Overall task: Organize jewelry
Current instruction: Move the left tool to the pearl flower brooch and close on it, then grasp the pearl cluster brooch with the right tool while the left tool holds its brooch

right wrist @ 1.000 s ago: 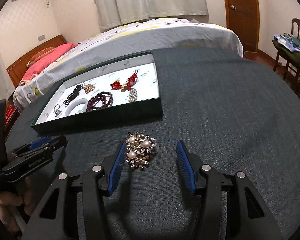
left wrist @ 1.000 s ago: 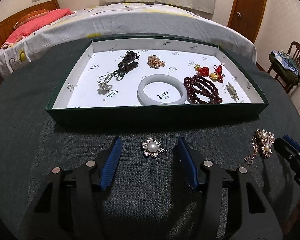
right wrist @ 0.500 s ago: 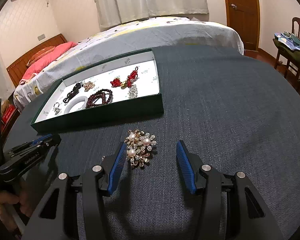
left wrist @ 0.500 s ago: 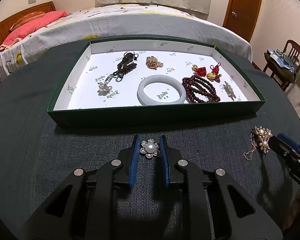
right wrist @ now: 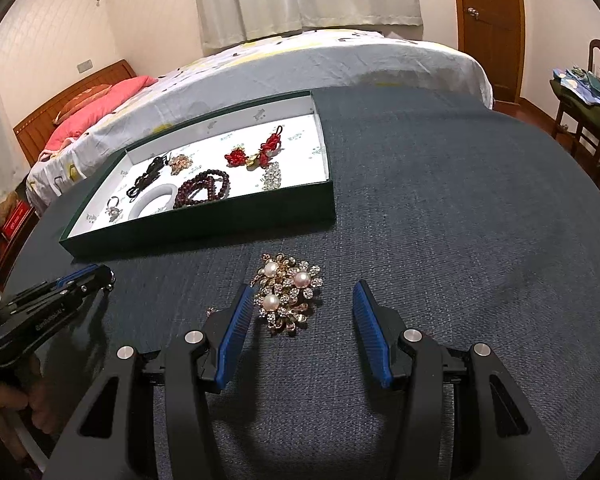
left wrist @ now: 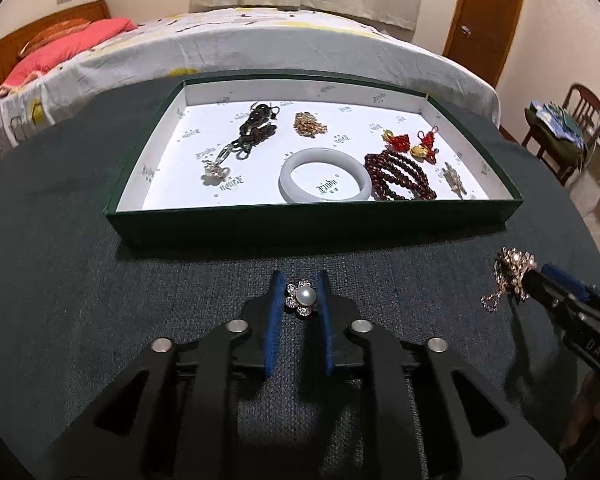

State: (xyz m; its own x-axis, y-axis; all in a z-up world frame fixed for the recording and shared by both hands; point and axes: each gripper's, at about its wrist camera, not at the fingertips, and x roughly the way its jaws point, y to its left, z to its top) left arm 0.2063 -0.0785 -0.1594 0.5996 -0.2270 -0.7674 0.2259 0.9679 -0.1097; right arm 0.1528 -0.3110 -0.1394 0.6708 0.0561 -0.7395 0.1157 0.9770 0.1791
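Observation:
My left gripper [left wrist: 299, 280] is shut on a small pearl flower brooch [left wrist: 303, 298], held just above the dark cloth in front of the green jewelry box [left wrist: 312, 222]. My right gripper [right wrist: 300, 298] is open around a larger gold brooch with three pearls [right wrist: 288, 292], which lies on the cloth close to its left finger; that brooch also shows in the left wrist view [left wrist: 510, 276]. The box has a white lining and holds a white bangle [left wrist: 325, 175], dark red beads [left wrist: 400, 176], red knot charms [left wrist: 414, 145], a black cord necklace [left wrist: 256, 128] and other small pieces.
The table [right wrist: 440, 208] is covered in dark blue-grey cloth. A bed [left wrist: 260, 44] stands behind it. A wooden chair with clothes [left wrist: 564, 128] is at the right. My left gripper shows at the left of the right wrist view [right wrist: 60, 300].
My left gripper closed on the pearl flower brooch and lifted it slightly. My right gripper stayed open around the larger brooch.

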